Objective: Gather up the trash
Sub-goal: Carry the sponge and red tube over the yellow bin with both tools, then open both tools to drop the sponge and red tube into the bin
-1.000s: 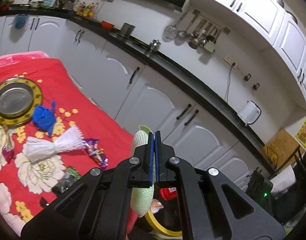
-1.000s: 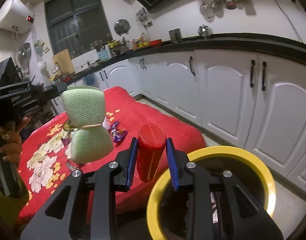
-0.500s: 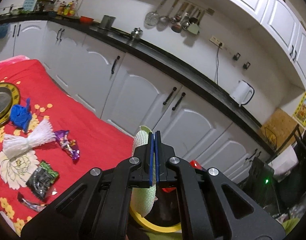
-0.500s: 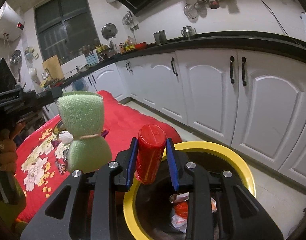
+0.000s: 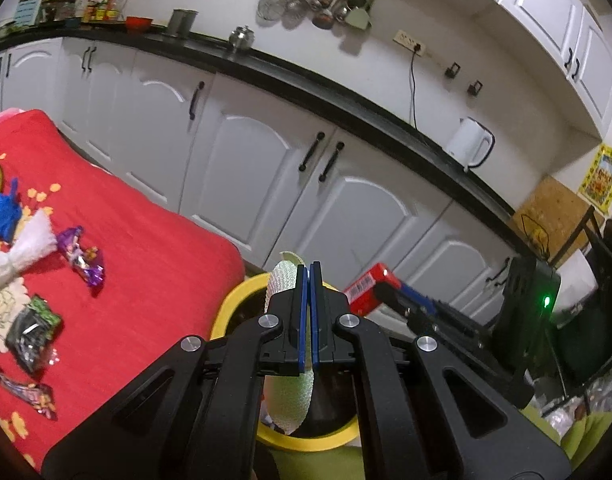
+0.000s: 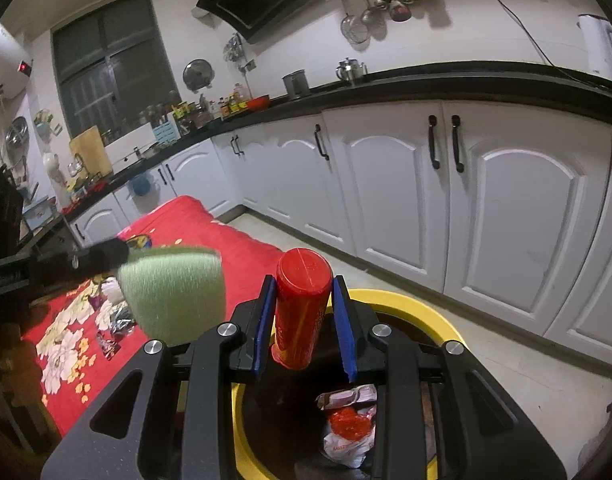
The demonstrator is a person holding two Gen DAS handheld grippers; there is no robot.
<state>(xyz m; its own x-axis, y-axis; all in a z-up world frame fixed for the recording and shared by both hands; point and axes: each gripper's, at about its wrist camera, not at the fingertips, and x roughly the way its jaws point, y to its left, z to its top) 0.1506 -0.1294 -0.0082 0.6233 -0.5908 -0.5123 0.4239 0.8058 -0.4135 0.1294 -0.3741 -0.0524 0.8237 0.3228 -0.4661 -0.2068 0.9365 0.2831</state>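
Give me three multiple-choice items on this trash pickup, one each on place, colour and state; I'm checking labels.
1. Where is the red can? A over the yellow-rimmed bin; B on the red cloth; C on the counter.
2. What colour is the foam net held by the left gripper? A blue; B green; C white.
3. How is the right gripper? A open and empty; B shut on the can; C out of view.
Answers: 1 A, the bin mouth lies beneath it. 2 B, it is pale green in both views. 3 B, both pads press its sides.
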